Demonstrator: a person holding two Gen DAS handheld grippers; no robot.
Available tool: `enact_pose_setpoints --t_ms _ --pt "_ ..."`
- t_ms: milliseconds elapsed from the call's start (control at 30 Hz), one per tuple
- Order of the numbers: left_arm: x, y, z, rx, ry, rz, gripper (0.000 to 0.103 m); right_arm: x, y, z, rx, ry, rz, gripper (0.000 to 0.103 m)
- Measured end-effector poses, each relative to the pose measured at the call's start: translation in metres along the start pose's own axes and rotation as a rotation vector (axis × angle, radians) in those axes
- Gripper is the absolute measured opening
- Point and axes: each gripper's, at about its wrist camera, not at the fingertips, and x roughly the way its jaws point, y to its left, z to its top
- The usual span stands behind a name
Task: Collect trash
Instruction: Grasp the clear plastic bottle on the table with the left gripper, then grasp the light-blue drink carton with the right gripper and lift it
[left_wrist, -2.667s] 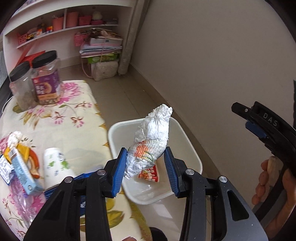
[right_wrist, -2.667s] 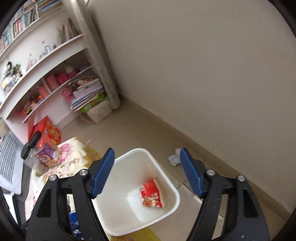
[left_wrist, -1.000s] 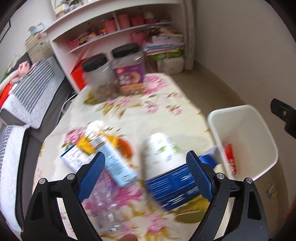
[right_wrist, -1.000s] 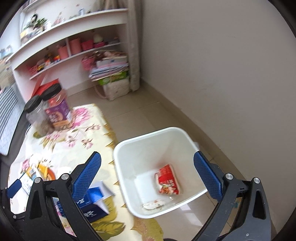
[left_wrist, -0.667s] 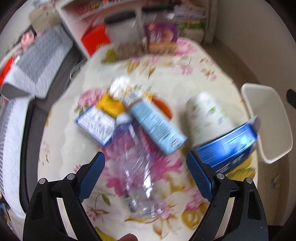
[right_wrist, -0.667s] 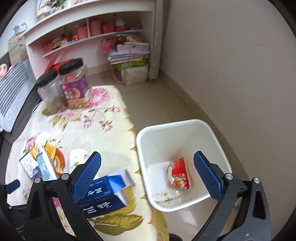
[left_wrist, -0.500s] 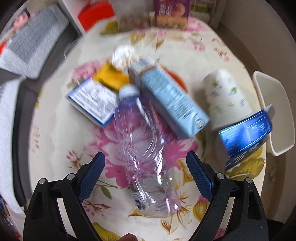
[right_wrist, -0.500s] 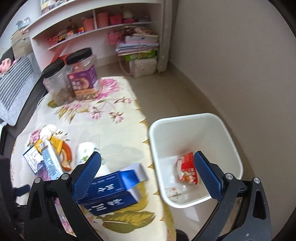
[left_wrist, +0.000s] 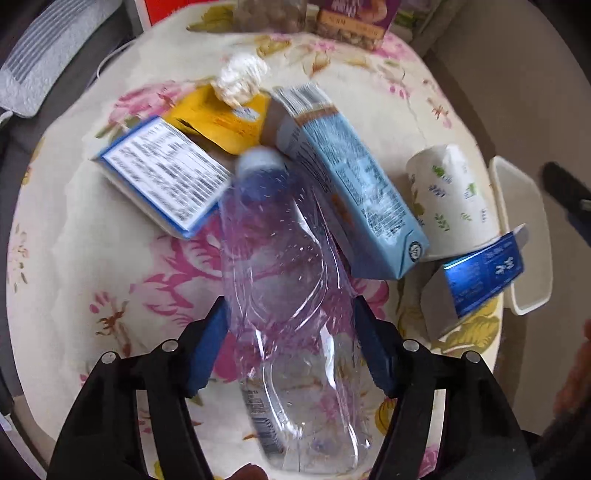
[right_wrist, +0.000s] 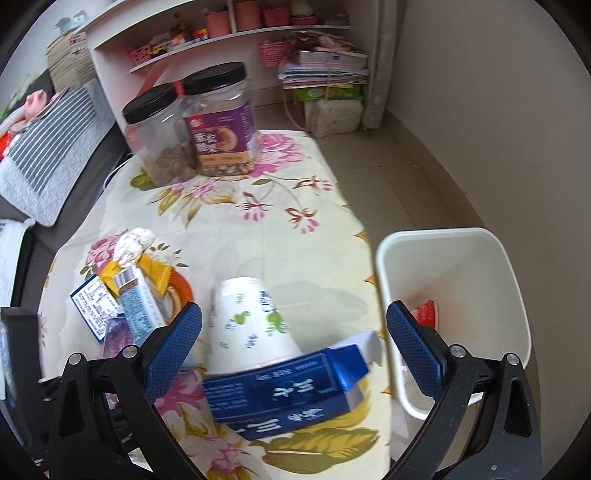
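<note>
A clear crumpled plastic bottle lies on the flowered tablecloth, cap pointing away. My left gripper points down over it; its jaws are closing, and the blue pads meet the bottle's sides. Beside the bottle lie a light blue carton, a white and blue box, a yellow wrapper and a tissue wad. My right gripper hangs open and holds nothing, above a paper cup and a dark blue box. The white bin stands right of the table.
Two black-lidded jars stand at the table's far end. A red wrapper lies in the bin. Shelves and stacked papers line the back wall. A striped cushion lies on the left.
The left gripper let the white wad go at the bin, swung back over the table, dropped onto the bottle and narrowed around it. The right gripper turned from the bin toward the table.
</note>
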Motion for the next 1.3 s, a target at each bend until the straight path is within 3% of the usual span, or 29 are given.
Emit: enact_pose_setpoints --t_ms 233,467,800,900,967,1000,1200,1300 --pt "-0.057 0.024 -0.011 -0.014 -0.137 0.015 0.065 0.008 0.038 -0.001 -0.071 0.023 0.069 0.096" --pt "-0.087 0.052 -0.014 -0.073 -0.239 0.049 0.065 0.019 0.083 -0.009 -0.178 0.043 0.106 0.096" --pt "-0.102 0.083 -0.012 -0.137 -0.304 0.085 0.065 0.048 0.130 -0.022 -0.281 0.101 0.103 0.093" --pt "-0.104 0.092 -0.012 -0.152 -0.313 0.093 0.065 0.055 0.136 -0.024 -0.282 0.133 0.118 0.071" --pt "-0.106 0.097 -0.012 -0.163 -0.317 0.096 0.065 0.059 0.140 -0.024 -0.282 0.144 0.128 0.045" --pt "-0.106 0.100 -0.011 -0.167 -0.319 0.098 0.065 0.059 0.141 -0.024 -0.283 0.145 0.129 0.039" --pt "-0.111 0.109 -0.010 -0.190 -0.347 0.095 0.065 0.040 0.145 -0.014 -0.259 0.080 0.194 0.035" --pt "-0.117 0.108 -0.007 -0.198 -0.377 0.090 0.065 0.025 0.141 -0.006 -0.224 0.050 0.242 0.027"
